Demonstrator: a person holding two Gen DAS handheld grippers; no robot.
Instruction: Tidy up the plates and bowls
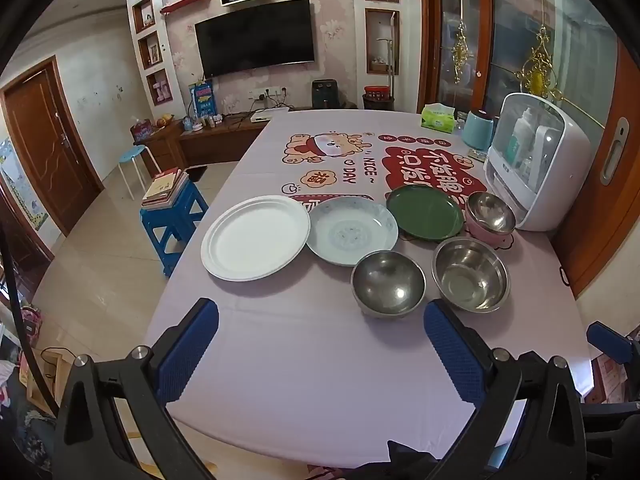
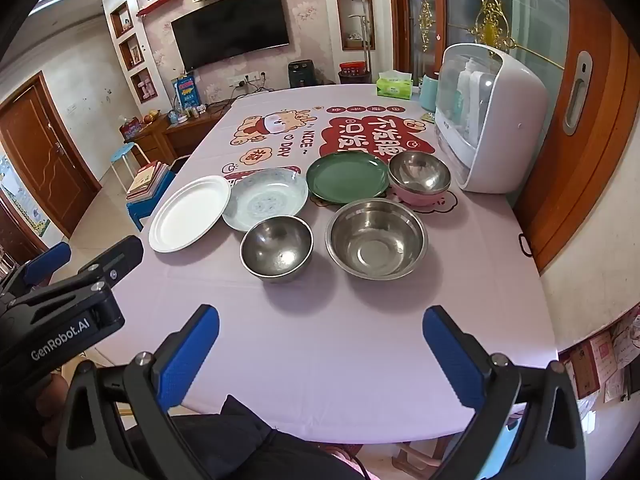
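Observation:
On the pink tablecloth (image 1: 320,360) lie a white plate (image 1: 255,237) (image 2: 190,213), a pale blue patterned plate (image 1: 352,230) (image 2: 265,199) and a green plate (image 1: 425,212) (image 2: 347,177) in a row. A steel bowl with a pink outside (image 1: 490,214) (image 2: 419,176) stands at the right end. Nearer me are a small steel bowl (image 1: 388,283) (image 2: 277,249) and a wider steel bowl (image 1: 471,274) (image 2: 376,238). My left gripper (image 1: 320,344) hangs open over the near cloth, short of the dishes. My right gripper (image 2: 320,348) is open too, with nothing between its fingers.
A white dish cabinet (image 1: 536,168) (image 2: 490,120) stands at the table's right edge, with a blue canister (image 1: 478,130) and a tissue box (image 1: 438,117) behind it. A blue stool with books (image 1: 172,208) is left of the table. The left gripper's body (image 2: 60,300) shows at the right view's left edge.

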